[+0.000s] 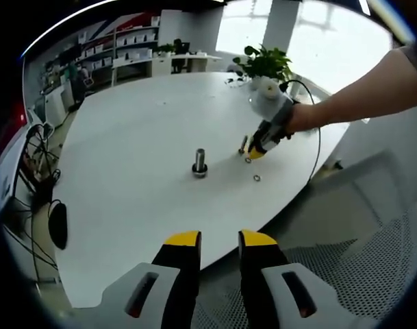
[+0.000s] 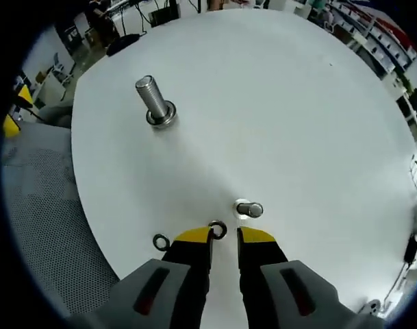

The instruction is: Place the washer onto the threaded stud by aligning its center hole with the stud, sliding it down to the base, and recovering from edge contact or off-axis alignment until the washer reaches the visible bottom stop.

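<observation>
The upright silver threaded stud (image 2: 155, 101) is seen bare on the white table (image 2: 276, 103). A small metal ring washer (image 2: 217, 229) is touched by the right gripper (image 2: 224, 236), fingers narrowly parted, well apart from the stud. Left gripper (image 1: 220, 241) fingers are released.

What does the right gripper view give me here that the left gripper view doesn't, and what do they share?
Right gripper view alone: a close look at the right gripper, its tips down beside a washer, a second washer near the table edge, and a short metal piece lying ahead.

Left gripper view alone: the left gripper held back off the table, the person's arm, a potted plant, shelves.

Both: the white table and the upright threaded stud, bare.
</observation>
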Motion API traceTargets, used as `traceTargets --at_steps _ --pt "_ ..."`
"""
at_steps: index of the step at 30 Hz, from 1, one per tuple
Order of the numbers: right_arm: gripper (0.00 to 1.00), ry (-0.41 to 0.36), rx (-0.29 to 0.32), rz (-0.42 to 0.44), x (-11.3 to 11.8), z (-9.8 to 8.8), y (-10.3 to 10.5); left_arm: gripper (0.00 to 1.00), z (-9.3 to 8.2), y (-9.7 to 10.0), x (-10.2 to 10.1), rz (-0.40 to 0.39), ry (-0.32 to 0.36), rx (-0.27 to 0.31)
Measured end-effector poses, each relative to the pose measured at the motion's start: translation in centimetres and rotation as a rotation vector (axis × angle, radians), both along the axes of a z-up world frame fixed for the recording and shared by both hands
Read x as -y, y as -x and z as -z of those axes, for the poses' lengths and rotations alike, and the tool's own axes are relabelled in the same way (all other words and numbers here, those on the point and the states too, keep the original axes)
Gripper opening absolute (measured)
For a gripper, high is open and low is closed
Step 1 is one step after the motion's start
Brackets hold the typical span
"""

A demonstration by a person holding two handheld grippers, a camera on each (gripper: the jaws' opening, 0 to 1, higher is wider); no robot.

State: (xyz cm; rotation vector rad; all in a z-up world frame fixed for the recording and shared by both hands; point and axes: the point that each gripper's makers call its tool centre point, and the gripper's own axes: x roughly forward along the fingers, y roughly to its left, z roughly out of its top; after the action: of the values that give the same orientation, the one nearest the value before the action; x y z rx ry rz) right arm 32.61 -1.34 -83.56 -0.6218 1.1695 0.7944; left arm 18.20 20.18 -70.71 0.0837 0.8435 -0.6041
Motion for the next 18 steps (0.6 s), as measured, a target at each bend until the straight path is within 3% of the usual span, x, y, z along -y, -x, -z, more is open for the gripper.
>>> traceTargets --at_steps 7,8,18 --pt "0.16 0.015 -0.018 -0.013 -0.41 0.62 0.34 0.20 0.04 0.00 -0.10 -0.003 -0.002 -0.002" --pt "0.16 0.001 0.010 -0.039 -0.72 0.48 -0.08 0.20 0.03 0.00 -0.12 -0.004 -0.003 -0.001" --pt "0.13 0.014 0.020 -0.078 -0.50 0.42 0.84 0.20 0.00 -0.03 -0.12 -0.007 -0.001 0.001"
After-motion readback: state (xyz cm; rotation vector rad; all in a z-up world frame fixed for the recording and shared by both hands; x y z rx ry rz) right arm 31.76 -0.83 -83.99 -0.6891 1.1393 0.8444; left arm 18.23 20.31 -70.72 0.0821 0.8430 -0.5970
